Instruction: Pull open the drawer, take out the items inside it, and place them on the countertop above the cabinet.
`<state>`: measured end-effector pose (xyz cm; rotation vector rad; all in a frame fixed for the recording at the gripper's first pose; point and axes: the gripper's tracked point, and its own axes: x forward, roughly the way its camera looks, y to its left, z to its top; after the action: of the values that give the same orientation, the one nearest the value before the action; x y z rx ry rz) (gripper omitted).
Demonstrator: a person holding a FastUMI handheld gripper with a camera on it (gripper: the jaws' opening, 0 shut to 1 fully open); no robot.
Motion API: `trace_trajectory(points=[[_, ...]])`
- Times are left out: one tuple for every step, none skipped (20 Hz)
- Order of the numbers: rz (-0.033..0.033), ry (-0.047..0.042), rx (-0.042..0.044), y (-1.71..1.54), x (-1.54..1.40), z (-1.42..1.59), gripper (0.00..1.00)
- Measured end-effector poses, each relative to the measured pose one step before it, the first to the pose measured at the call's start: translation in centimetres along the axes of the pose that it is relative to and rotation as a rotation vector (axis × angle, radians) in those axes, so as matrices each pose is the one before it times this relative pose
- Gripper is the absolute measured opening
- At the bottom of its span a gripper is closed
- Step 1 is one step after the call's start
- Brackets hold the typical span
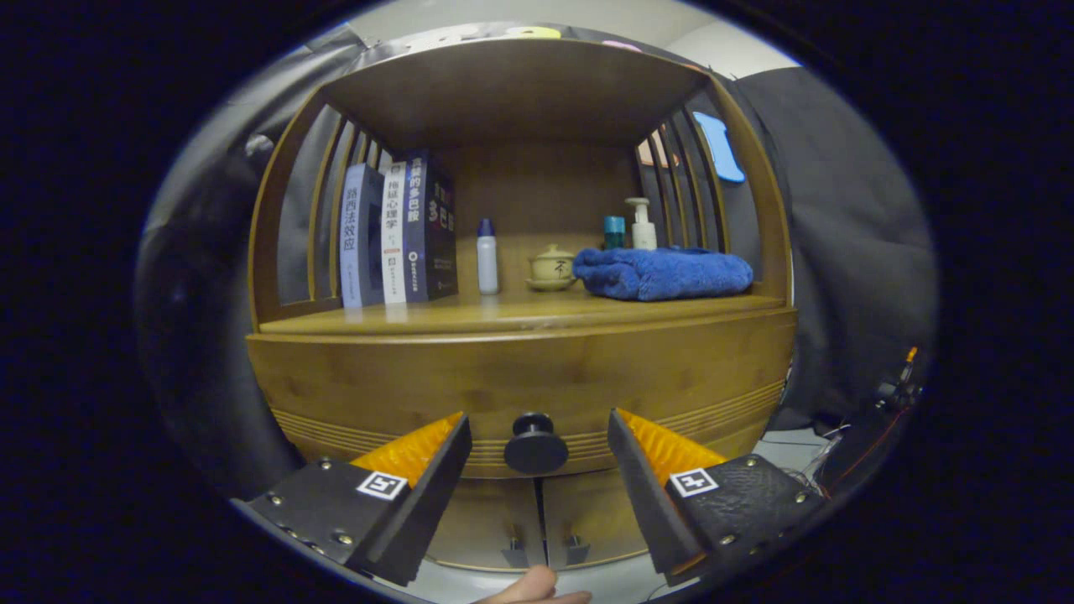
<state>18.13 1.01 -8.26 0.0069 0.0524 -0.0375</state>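
The drawer is seen as a wide, curved front of warm, honey-coloured wood with a faint grain, closed flush in the cabinet. A band of fine horizontal grooves is cut along its lower part. At the middle of that band a round, dark knob is mounted on a short stem, smooth and slightly glossy.

The gripper is held level with the knob, its fingers spread wide apart; the knob is framed in the gap between the fingertips, touched by neither. The inner faces of the fingers are ribbed.

Below the drawer, two wooden cabinet doors are met at a narrow seam, each fitted with a small metal pull. A fingertip of a hand is glimpsed beneath them.

Directly above the drawer the bench is laid out as a smooth wooden surface, enclosed by slatted sides and a wooden top. On it upright books are ranged at one side, then a slim white bottle with a blue cap, a small lidded ceramic pot on a saucer, and a folded, plush blue towel. Behind the towel a pump bottle and what may be a teal container are partly hidden.
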Motion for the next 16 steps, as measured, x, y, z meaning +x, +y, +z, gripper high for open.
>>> trace_trajectory(points=[[-0.01493, -0.00029, -0.02076, -0.045, 0.639, -0.26, 0.98], [-0.0112, -0.00333, -0.02151, -0.283, 0.41, -0.067, 0.96], [-0.01264, -0.00317, -0.01904, -0.278, 0.107, -0.175, 0.94], [0.00133, 0.00116, -0.01401, -0.109, 0.558, -0.174, 0.84], [0.03228, 0.00898, -0.00941, 0.746, -0.086, -0.35, 0.74], [0.03382, -0.01672, -0.00086, 0.497, 0.53, 0.272, 0.64], [0.01436, -0.00107, -0.02196, 0.056, 0.334, 0.083, 0.53], [-0.00181, -0.00129, 0.00824, 0.255, -0.205, 0.046, 0.43], [0.00232, 0.01736, -0.00451, -0.287, -0.256, -0.101, 0.44], [0.00567, 0.02185, 0.00484, 0.152, -0.143, -0.352, 0.43], [0.00339, 0.02409, 0.00696, -0.067, 0.042, -0.134, 0.41], [-0.00307, 0.01919, -0.0012, -0.058, -0.207, -0.1, 0.41], [-0.01014, 0.00178, 0.0171, -0.052, 0.175, 0.134, 0.38], [-0.0098, -0.00958, 0.00676, 0.275, 0.102, 0.014, 0.35], [-0.01307, 0.01096, -0.0117, 0.097, -0.69, -0.083, 0.33], [-0.00351, 0.00578, -0.01642, -0.146, 0.278, 0.049, 0.31]])
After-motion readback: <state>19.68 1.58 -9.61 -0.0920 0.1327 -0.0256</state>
